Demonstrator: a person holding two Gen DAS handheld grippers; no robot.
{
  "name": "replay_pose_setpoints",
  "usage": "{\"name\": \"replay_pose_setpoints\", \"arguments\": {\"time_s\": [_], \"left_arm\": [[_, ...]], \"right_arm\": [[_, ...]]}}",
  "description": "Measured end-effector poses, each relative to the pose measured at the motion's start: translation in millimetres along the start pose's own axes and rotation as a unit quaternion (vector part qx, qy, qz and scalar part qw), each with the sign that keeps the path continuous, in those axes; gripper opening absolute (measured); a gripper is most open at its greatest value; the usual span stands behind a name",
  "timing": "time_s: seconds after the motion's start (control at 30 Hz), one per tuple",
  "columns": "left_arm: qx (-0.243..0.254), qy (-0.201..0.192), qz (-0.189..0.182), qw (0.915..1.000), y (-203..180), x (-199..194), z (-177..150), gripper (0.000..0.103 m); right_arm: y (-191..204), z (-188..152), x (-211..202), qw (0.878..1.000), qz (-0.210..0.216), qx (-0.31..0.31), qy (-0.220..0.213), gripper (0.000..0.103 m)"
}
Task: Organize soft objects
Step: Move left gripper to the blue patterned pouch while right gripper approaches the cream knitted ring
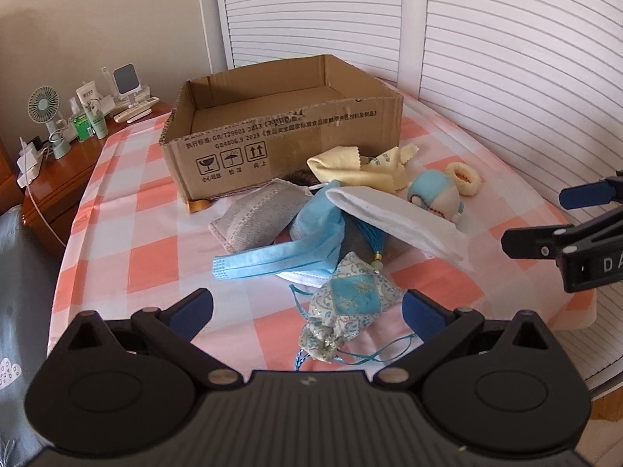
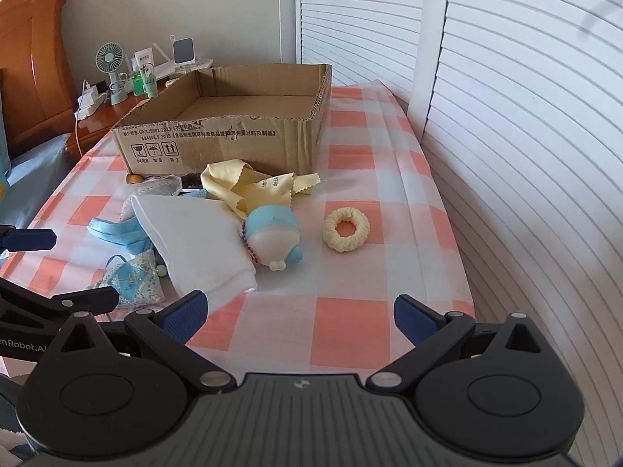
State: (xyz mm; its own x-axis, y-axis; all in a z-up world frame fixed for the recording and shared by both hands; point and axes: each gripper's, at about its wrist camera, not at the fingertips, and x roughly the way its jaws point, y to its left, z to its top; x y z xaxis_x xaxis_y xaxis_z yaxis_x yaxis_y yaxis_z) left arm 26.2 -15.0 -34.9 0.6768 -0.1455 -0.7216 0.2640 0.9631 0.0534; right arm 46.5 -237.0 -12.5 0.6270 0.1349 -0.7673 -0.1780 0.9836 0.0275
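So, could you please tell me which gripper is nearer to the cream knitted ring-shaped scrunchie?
Right. The right gripper is open, with the cream knitted ring-shaped scrunchie lying just ahead of it. The left gripper is open over the patterned blue pouch, across the pile from it.

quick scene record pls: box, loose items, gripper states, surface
box: cardboard box, open top, nothing visible inside
surface: checked cloth
pile: white cloth, blue face mask, yellow cloth, patterned pouch, plush toy
apart: hair scrunchie
left gripper: open, empty
right gripper: open, empty
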Motion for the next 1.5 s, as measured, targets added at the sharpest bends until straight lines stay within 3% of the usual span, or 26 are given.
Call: {"name": "replay_pose_setpoints", "arguments": {"time_s": [0.33, 0.43, 0.6, 0.73, 1.0, 1.27, 1.5], "left_arm": [[0.008, 0.047, -0.037, 0.9982, 1, 43, -11, 0.103], [-0.009, 0.037, -0.051, 0.998, 6, 45, -14, 0.103], [0.006, 0.014, -0.056, 0.9983, 7, 44, -19, 0.103], [0.014, 0.019, -0.054, 0.9983, 6, 43, -17, 0.102], [0.042, 0.012, -0.069, 0.9967, -1, 35, -14, 0.081], [0.046, 0.006, -0.084, 0.9954, -2, 30, -13, 0.042], [0.019, 0.007, -0.078, 0.9968, 11, 16, -22, 0.04]], "right_arm": [[-15, -3, 19, 0.999, -0.004, 0.021, 0.024, 0.103], [-18, -3, 23, 0.999, -0.002, 0.026, 0.026, 0.103], [-20, -2, 29, 0.999, 0.007, 0.031, 0.028, 0.103], [-23, -3, 33, 0.999, 0.01, 0.033, 0.033, 0.103], [-29, -3, 35, 0.999, 0.008, 0.041, 0.035, 0.103], [-28, -3, 35, 0.999, 0.004, 0.035, 0.035, 0.103], [-28, -5, 41, 0.999, -0.003, 0.031, 0.03, 0.103]]}}
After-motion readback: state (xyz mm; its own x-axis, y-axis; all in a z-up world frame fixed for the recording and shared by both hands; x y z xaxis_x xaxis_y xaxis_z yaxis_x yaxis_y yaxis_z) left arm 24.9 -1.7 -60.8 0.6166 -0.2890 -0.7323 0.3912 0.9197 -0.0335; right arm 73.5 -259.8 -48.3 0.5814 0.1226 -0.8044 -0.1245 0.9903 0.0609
